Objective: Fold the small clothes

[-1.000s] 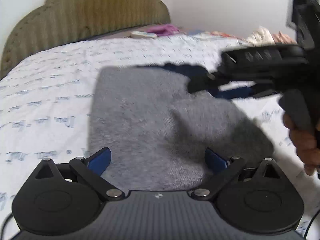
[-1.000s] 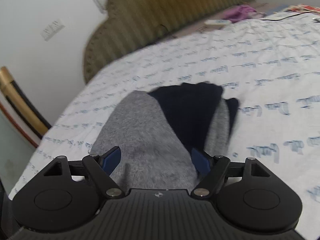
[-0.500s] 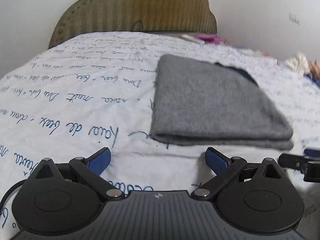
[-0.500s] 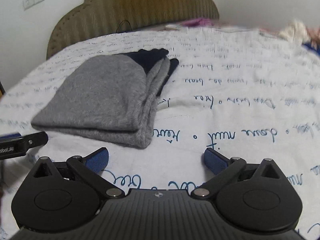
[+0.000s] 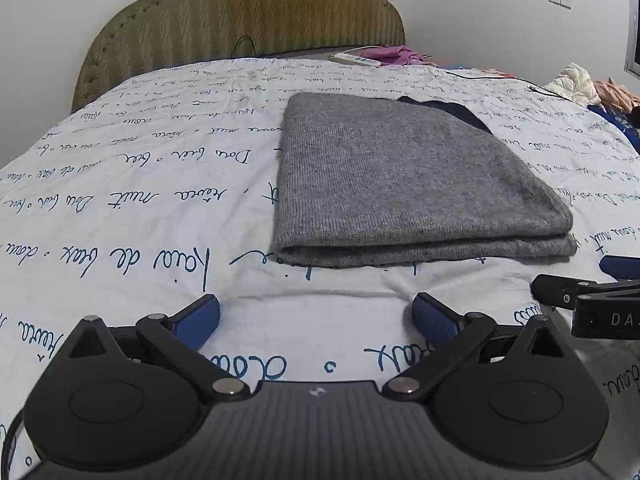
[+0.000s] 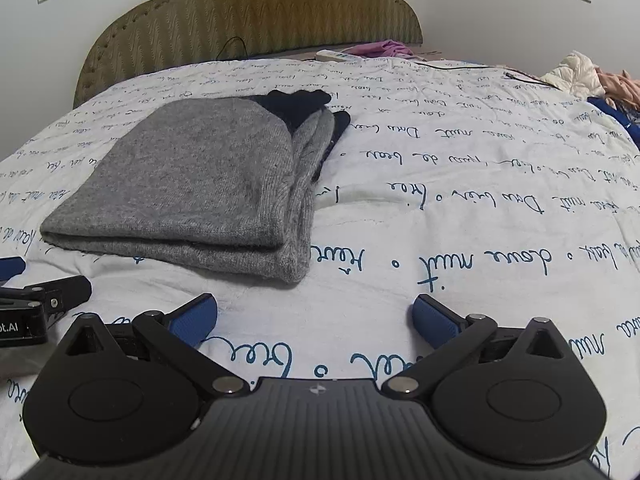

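Note:
A grey knit garment [image 5: 408, 176] with a dark navy part at its far end lies folded in a flat rectangle on the bed; it also shows in the right wrist view [image 6: 192, 192]. My left gripper [image 5: 316, 318] is open and empty, low over the sheet, a short way in front of the garment's near edge. My right gripper [image 6: 314, 316] is open and empty, in front of the garment and to its right. Each gripper shows at the edge of the other's view.
The bed has a white sheet with blue handwriting [image 5: 120, 200] and an olive padded headboard [image 5: 248, 12]. A remote [image 5: 354, 59] and a purple cloth [image 5: 394, 55] lie at the far edge. A pile of clothes [image 5: 588, 88] lies at the far right.
Both grippers have pulled back from over the garment toward the near side of the bed. The garment now lies folded flat, free of both grippers.

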Demonstrator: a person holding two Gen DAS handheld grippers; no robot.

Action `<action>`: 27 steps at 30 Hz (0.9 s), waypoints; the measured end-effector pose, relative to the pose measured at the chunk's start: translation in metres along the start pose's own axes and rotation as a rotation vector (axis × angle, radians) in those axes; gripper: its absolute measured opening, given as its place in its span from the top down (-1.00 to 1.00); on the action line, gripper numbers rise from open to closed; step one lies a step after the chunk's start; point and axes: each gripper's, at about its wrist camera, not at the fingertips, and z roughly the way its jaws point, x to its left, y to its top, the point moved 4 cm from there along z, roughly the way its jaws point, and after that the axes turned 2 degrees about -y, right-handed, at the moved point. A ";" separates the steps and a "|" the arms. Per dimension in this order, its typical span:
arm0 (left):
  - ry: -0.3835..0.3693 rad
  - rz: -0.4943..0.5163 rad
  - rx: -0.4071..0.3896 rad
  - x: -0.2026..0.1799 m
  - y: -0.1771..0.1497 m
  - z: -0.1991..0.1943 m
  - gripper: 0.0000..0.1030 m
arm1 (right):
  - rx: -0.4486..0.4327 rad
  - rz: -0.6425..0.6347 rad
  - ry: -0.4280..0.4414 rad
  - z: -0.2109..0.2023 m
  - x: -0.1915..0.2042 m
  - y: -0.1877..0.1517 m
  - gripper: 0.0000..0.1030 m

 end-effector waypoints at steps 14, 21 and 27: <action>0.018 0.015 0.008 -0.003 0.000 0.002 -1.00 | -0.002 0.002 0.008 -0.003 0.002 -0.001 -1.00; 0.024 0.022 0.006 -0.003 0.000 0.002 -1.00 | -0.003 -0.003 0.006 -0.003 0.002 -0.001 -1.00; 0.021 0.019 0.006 -0.003 0.000 0.002 -1.00 | -0.004 -0.007 0.001 -0.004 0.002 -0.001 -1.00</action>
